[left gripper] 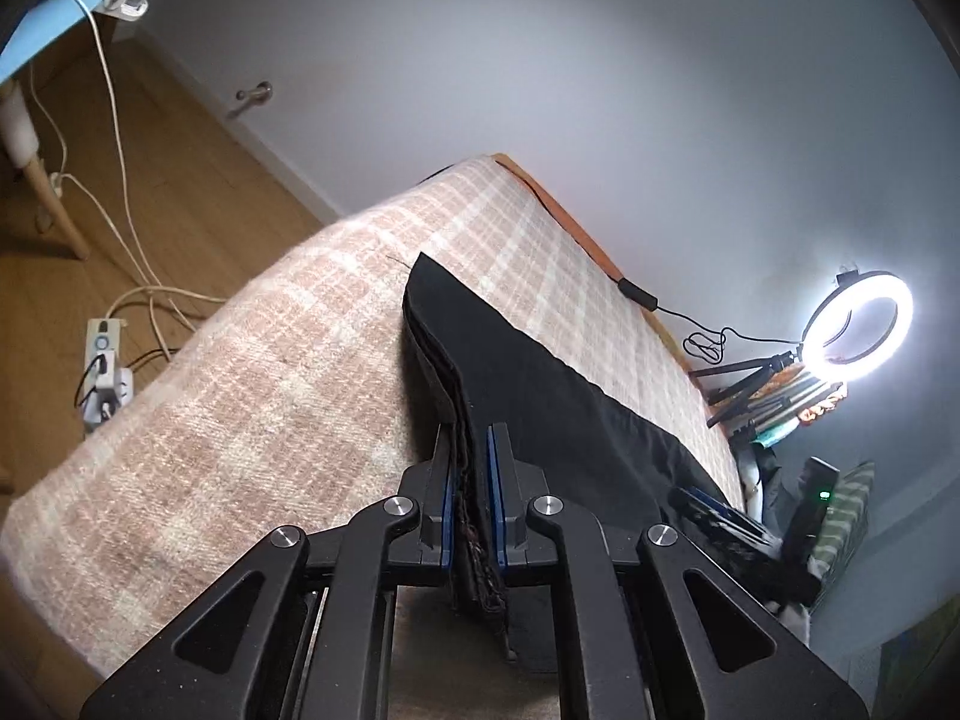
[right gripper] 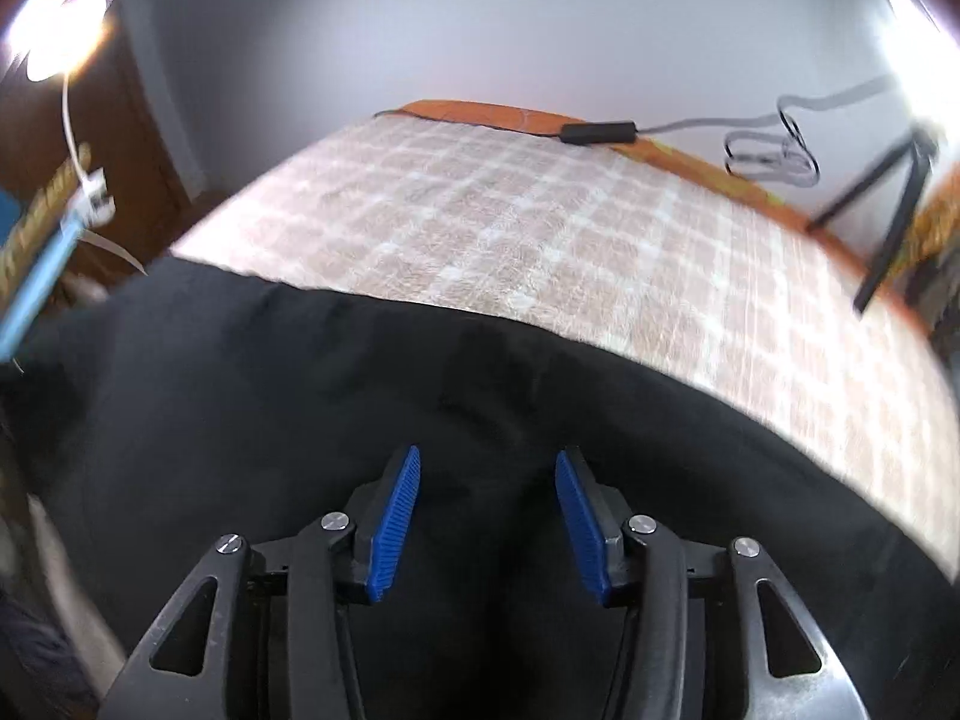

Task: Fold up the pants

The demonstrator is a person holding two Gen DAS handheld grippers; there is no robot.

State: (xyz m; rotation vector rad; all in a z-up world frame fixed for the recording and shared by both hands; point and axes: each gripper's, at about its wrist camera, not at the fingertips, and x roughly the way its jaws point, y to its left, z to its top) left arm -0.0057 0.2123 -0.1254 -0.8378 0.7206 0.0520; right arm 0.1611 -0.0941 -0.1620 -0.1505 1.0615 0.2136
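Black pants (left gripper: 510, 360) lie on a bed covered by a pink and white checked blanket (left gripper: 270, 360). In the left wrist view my left gripper (left gripper: 471, 450) is shut on a stacked edge of the pants, several layers of dark cloth pinched between its blue pads (left gripper: 493, 498). The cloth runs away from the grip toward the far end of the bed. In the right wrist view my right gripper (right gripper: 486, 468) hovers over a wide spread of the black pants (right gripper: 300, 390), its blue pads (right gripper: 393, 516) apart and nothing pinched between them. The right gripper's body (left gripper: 720, 516) shows at the right edge of the pants.
A lit ring light on a tripod (left gripper: 858, 318) stands beside the bed with a black cable and controller (left gripper: 636, 291) along the orange bed edge (right gripper: 480, 114). A power strip and white cords (left gripper: 102, 372) lie on the wooden floor.
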